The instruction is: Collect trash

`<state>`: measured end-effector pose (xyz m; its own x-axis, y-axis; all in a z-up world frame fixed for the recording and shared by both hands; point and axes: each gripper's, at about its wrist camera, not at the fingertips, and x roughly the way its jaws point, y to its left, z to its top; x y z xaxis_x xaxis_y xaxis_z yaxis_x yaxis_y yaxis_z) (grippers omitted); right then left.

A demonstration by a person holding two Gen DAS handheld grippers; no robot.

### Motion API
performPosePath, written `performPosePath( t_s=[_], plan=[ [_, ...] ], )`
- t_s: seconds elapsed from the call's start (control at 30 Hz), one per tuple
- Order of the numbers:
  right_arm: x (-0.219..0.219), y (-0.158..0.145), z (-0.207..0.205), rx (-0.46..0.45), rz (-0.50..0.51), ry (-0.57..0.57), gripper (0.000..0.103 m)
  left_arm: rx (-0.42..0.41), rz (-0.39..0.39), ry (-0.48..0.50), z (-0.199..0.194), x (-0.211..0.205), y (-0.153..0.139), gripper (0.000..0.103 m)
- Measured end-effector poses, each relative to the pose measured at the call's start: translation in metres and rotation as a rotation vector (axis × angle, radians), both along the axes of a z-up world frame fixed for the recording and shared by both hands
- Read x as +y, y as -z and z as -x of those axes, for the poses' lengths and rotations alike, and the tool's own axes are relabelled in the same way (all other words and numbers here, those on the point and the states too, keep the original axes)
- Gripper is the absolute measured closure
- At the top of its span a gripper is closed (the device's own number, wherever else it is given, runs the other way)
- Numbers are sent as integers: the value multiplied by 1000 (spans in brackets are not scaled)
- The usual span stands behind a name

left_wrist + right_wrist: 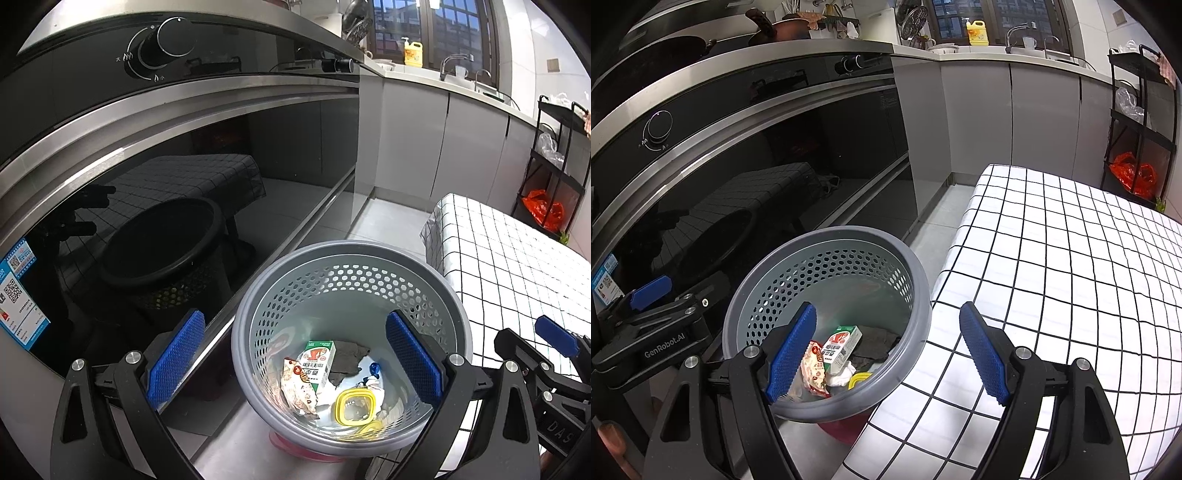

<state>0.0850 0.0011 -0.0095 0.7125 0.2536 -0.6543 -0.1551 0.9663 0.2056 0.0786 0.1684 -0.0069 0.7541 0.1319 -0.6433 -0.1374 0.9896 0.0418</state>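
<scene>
A grey perforated waste basket (351, 248) (827, 233) stands on the floor beside the table. Inside lie a small green-and-white carton (316, 360) (840, 346), a red snack wrapper (298, 384) (814, 369), a yellow-rimmed lid (352, 406) (859, 379), crumpled white tissue (840, 377) and a dark grey rag (347, 359). My left gripper (294, 317) hovers above the basket, open and holding nothing. My right gripper (888, 306) hangs open over the rim on the table side, also with nothing in it. Each view catches a blue pad of the other gripper (557, 338) (652, 291).
A table under a white checked cloth (517, 266) (1071, 277) is close on the right. The black glass oven front (147, 206) (738, 192) is on the left. Grey cabinets (979, 122) line the back. A black shelf cart holds an orange bag (1134, 173). Something red (846, 424) shows under the basket.
</scene>
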Motion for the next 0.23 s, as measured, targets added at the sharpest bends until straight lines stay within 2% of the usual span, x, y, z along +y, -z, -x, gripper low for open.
performPosePath(
  t_s=[0.23],
  plan=[
    [1,2,0,1,-5,2,27,7,6,-4,-2,3,0,6]
  ],
)
